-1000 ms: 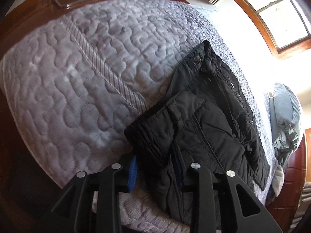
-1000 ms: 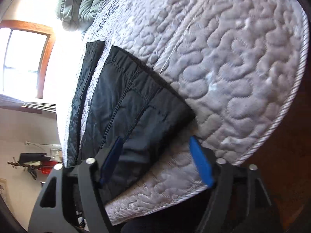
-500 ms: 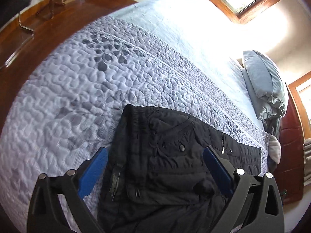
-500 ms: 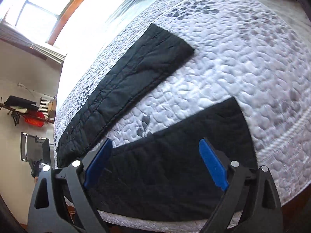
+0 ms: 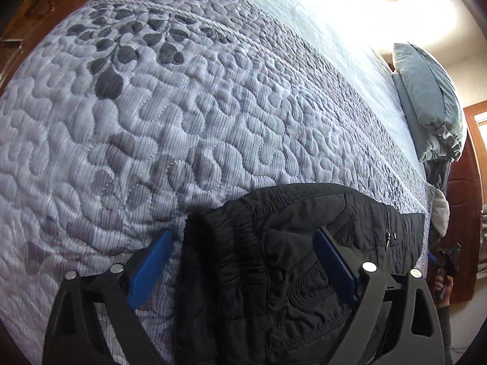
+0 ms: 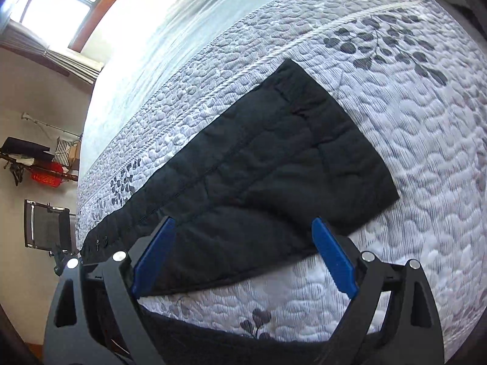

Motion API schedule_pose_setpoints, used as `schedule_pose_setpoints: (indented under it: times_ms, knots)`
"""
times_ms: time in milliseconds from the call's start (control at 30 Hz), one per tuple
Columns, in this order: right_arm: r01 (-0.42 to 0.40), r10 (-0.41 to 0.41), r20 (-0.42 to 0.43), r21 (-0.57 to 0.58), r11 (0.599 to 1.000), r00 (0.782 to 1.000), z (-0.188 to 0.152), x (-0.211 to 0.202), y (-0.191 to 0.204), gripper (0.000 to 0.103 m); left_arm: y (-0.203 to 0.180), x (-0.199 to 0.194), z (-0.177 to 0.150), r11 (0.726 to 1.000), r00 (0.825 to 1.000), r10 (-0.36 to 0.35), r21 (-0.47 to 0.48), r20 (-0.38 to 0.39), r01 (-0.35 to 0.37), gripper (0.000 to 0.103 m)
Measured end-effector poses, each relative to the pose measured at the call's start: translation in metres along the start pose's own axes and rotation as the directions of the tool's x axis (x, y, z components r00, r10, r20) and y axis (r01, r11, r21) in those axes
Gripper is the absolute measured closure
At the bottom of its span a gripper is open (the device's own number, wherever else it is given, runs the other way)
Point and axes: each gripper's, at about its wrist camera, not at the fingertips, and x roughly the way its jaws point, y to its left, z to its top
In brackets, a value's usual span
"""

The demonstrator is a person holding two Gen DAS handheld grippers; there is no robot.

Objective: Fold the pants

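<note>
A pair of black quilted pants [image 5: 304, 243] lies spread on a bed covered by a pale grey quilt [image 5: 182, 106] stitched in pebble shapes with dark leaf prints. Two views look along two hand-held tools.

In the left view, the left gripper [image 5: 243, 269] hovers with its blue-padded fingers spread wide, holding nothing. The gathered waistband [image 5: 225, 258] sits directly between the fingers at 6 o'clock, bunched and wrinkled. From there the pants run toward 3 o'clock, past a short zip, along the near edge of the bed. A grey pillow [image 5: 426, 100] stands at 2 o'clock. At 4 o'clock, small and far off, the right gripper and the hand holding it appear beyond the leg ends.

In the right view, the right gripper [image 6: 243, 255] is also spread wide and empty. One pant leg [image 6: 274, 164] fills the centre, its long axis slanting from 8 o'clock up to 2 o'clock, ending in a squared cuff at about 3 o'clock. The leg's near edge passes between the fingers. A second strip of black cloth [image 6: 228, 343], probably the other leg, crosses the frame at 6 o'clock beneath the tool, apart from the first with quilt showing between. A bright window [image 6: 51, 3] is at 10 o'clock.

Judging from this, the left gripper is nearer the waist and the right nearer the legs; bringing the two legs together lengthwise looks like the next need.
</note>
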Motion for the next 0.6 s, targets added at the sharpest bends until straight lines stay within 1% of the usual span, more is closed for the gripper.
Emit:
schedule_pose_setpoints:
  times_ms: [33, 67, 133, 267, 300, 333, 367, 500, 600]
  knots:
    - [0.007, -0.007, 0.001, -0.021, 1.000, 1.000, 0.010, 0.003, 0.002, 0.012, -0.001, 0.001, 0.000, 1.000, 1.000, 0.007, 0.007, -0.004, -0.007, 0.041]
    - [0.016, -0.016, 0.002, -0.037, 0.999, 1.000, 0.020, 0.005, 0.002, 0.012, 0.000, 0.002, 0.000, 1.000, 1.000, 0.016, 0.004, -0.006, -0.016, 0.045]
    - [0.031, -0.031, 0.004, -0.058, 0.998, 1.000, 0.042, 0.009, 0.000, 0.012, -0.002, 0.004, 0.000, 1.000, 1.000, 0.021, 0.006, -0.006, -0.021, 0.062]
    - [0.071, -0.072, -0.006, -0.080, 0.994, 0.997, 0.085, 0.023, -0.009, 0.012, 0.002, 0.010, 0.000, 1.000, 1.000, 0.018, -0.015, 0.001, -0.018, 0.071]
    - [0.083, -0.084, -0.009, -0.090, 0.992, 0.996, 0.094, 0.027, -0.010, 0.012, 0.003, 0.011, 0.000, 1.000, 1.000, 0.025, -0.019, 0.007, -0.025, 0.078]
    - [0.095, -0.096, -0.011, -0.102, 0.990, 0.995, 0.102, 0.032, -0.011, 0.012, 0.003, 0.012, -0.001, 0.999, 0.999, 0.031, -0.024, 0.013, -0.031, 0.081]
    - [0.104, -0.106, -0.016, -0.114, 0.988, 0.994, 0.111, 0.038, -0.012, 0.012, 0.011, 0.009, -0.006, 0.999, 0.999, 0.027, -0.032, 0.017, -0.026, 0.081]
    - [0.147, -0.155, -0.043, -0.142, 0.979, 0.987, 0.134, 0.065, -0.024, 0.012, 0.017, 0.012, -0.009, 0.999, 0.999, 0.036, -0.039, 0.024, -0.035, 0.082]
    - [0.119, -0.129, -0.058, -0.149, 0.982, 0.990, 0.145, 0.079, -0.032, 0.012, 0.017, 0.014, -0.008, 0.998, 0.999, 0.045, -0.049, 0.017, -0.044, 0.082]
